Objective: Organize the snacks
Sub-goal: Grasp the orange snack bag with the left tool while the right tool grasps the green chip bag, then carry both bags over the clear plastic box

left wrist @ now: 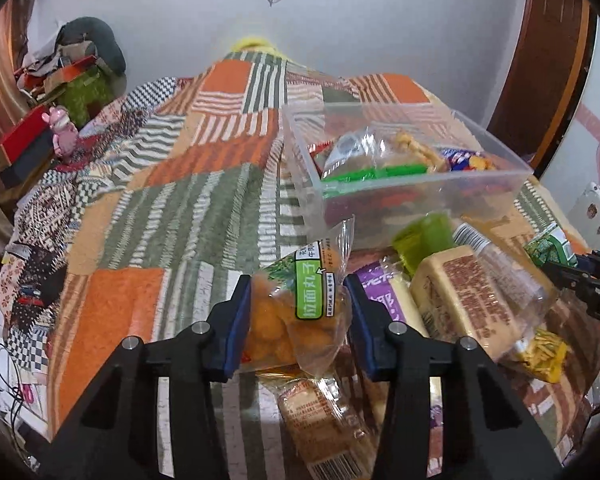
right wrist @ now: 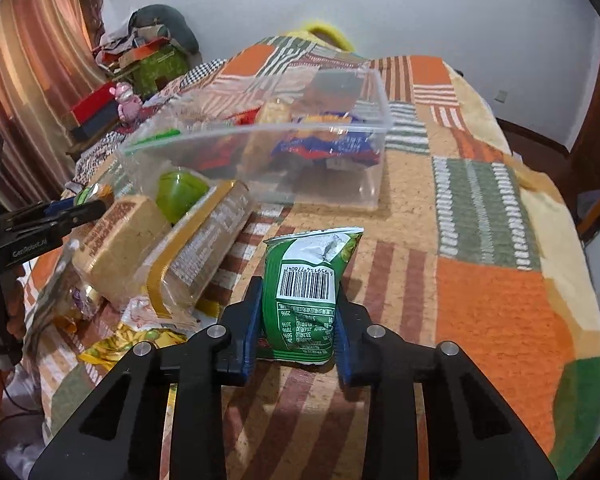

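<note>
Fisheye rims black out the corners in both views, and the near edge of each is blocked by the gripper body. Left gripper (left wrist: 296, 312) is closed most of the way on a clear bag of orange balls (left wrist: 290, 316); both blue pads press the bag, its lower end hidden behind the fingers, its top flap sticking up toward the bin. Right gripper (right wrist: 298, 322) is clamped fully on a green packet (right wrist: 306, 296), barcode side facing the camera, bottom edge touching or just above the blanket (right wrist: 496, 316), can't tell which. Clear bin (left wrist: 416, 196) sits far of both grippers on the blanket; contents are only partly readable through the wall: a bag with a green strip (left wrist: 374, 172), a blue-orange packet (left wrist: 466, 160), something red at the left inner wall, the rest a blur of colour. Loose snacks are piled between the grippers just near of the bin: a tan wrapped cake (left wrist: 466, 300), a second long wrapped cake (right wrist: 204, 248) leaning on it, a green cup (right wrist: 180, 194) half hidden behind them, a purple pack (left wrist: 384, 292) mostly covered, a yellow bag (left wrist: 542, 354) under the cake, a small wrapped cake (left wrist: 320, 420) cut off between the left fingers. Text on all wrappers is too small to read, except green label characters on the ball bag.
</note>
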`<state>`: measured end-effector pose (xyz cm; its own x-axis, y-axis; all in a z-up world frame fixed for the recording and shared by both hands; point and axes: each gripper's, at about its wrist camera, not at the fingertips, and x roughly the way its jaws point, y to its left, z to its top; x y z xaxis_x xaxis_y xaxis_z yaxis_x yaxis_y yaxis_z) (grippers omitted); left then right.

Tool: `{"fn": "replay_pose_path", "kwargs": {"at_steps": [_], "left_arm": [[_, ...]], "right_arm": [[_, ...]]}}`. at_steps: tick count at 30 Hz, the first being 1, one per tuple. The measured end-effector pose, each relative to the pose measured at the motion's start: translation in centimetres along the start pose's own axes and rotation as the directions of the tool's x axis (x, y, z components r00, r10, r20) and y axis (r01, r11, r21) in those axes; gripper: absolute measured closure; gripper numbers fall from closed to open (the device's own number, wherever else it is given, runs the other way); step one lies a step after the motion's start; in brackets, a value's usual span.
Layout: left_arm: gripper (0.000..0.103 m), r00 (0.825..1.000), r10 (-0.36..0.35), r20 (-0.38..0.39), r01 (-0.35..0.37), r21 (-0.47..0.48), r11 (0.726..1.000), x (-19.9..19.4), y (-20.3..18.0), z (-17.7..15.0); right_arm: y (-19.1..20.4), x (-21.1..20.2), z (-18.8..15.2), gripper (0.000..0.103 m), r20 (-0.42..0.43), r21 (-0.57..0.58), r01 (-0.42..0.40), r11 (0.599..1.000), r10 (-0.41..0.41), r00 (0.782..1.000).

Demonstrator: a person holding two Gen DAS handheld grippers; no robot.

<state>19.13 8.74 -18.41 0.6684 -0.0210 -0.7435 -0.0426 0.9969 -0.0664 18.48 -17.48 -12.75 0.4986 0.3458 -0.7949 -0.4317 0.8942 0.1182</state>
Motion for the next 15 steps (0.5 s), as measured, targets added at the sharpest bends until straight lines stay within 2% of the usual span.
{"fn": "replay_pose_path", "kwargs": {"at_steps": [7, 15], "left_arm": [[0.058, 0.997, -0.021, 0.075, 0.021, 0.0, 1.0, -3.0, -0.6, 1.8], [0.058, 0.987, -0.054, 0.155, 0.052, 0.012, 0.999, -4.4, -2.2, 5.0]], "right_arm": [[0.1, -2.2, 1.4, 0.075, 0.069, 0.006, 0.002, 1.0, -0.003, 0.998], [0.2, -3.8, 4.1, 0.075, 0.158, -0.005, -0.001, 1.0, 0.002, 0.988]]}}
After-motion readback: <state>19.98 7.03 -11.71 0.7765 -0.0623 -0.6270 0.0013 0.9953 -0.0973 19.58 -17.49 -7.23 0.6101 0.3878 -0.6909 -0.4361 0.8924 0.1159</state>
